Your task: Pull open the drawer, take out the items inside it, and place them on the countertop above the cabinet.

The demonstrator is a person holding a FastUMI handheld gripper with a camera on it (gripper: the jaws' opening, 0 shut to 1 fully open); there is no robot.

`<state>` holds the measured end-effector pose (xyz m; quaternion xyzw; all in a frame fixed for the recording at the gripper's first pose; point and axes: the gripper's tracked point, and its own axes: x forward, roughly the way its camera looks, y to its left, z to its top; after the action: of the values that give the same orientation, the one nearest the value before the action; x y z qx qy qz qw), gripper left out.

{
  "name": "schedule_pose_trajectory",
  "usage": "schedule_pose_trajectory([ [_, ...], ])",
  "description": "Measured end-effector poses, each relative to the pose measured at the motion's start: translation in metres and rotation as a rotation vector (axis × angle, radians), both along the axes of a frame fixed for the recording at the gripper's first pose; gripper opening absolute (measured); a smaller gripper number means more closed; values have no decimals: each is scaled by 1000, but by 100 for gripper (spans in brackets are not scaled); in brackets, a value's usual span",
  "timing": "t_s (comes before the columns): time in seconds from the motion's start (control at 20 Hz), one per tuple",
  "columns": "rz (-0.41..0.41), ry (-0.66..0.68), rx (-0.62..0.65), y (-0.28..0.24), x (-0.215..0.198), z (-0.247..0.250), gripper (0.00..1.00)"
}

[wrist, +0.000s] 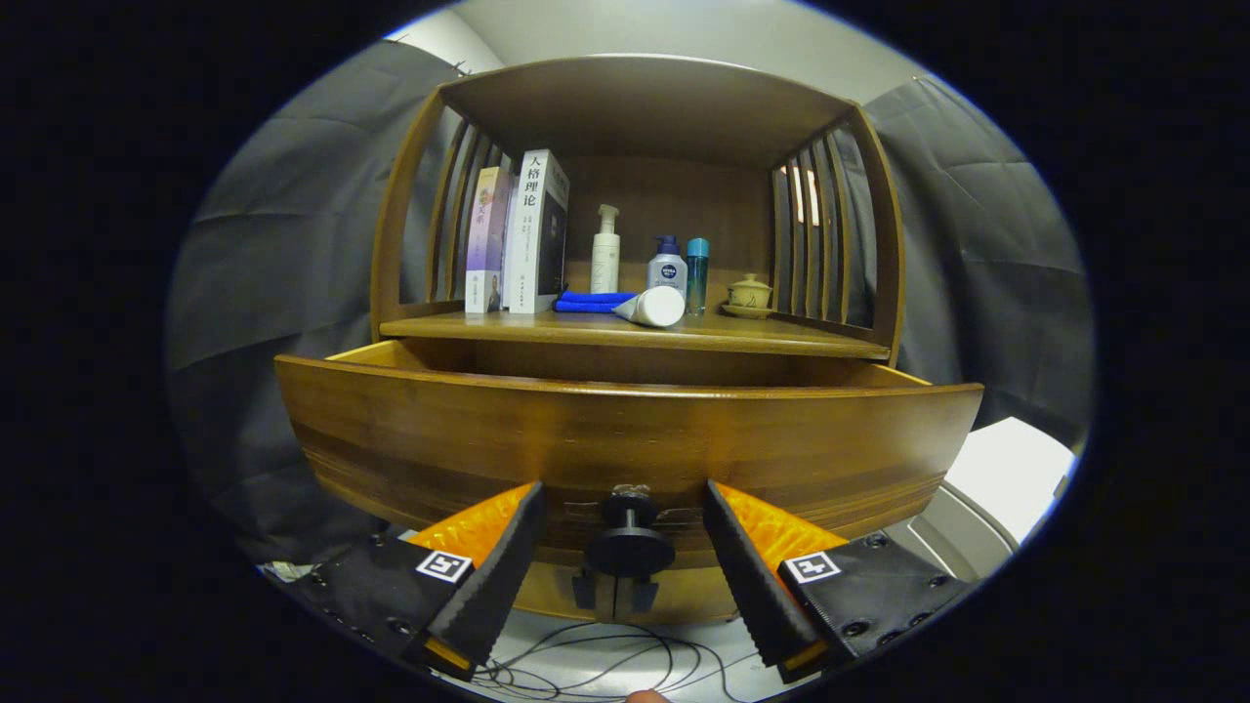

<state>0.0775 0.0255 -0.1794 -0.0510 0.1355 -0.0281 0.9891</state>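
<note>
While tongs (625, 503) gape around the knob (629, 539), drawer (625, 439) contents stay hidden.

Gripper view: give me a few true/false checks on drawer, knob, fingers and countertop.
1. The drawer is pulled out. True.
2. The gripper is shut on the knob. False: the fingers stand apart, one on each side of the knob, not touching it.
3. A white tube lies on its side on the countertop. True.
4. The books lie flat. False: they stand upright.
5. The blue cloth hangs over the drawer front. False: it lies on the countertop behind the tube.
</note>
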Motion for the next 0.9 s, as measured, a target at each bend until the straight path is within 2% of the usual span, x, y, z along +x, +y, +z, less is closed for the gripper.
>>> schedule_pose_trajectory([
  [0.5, -16, 1, -5, 0, 63, 0, 100],
  [0.9, -27, -24, -32, 2, 98, -1, 99],
])
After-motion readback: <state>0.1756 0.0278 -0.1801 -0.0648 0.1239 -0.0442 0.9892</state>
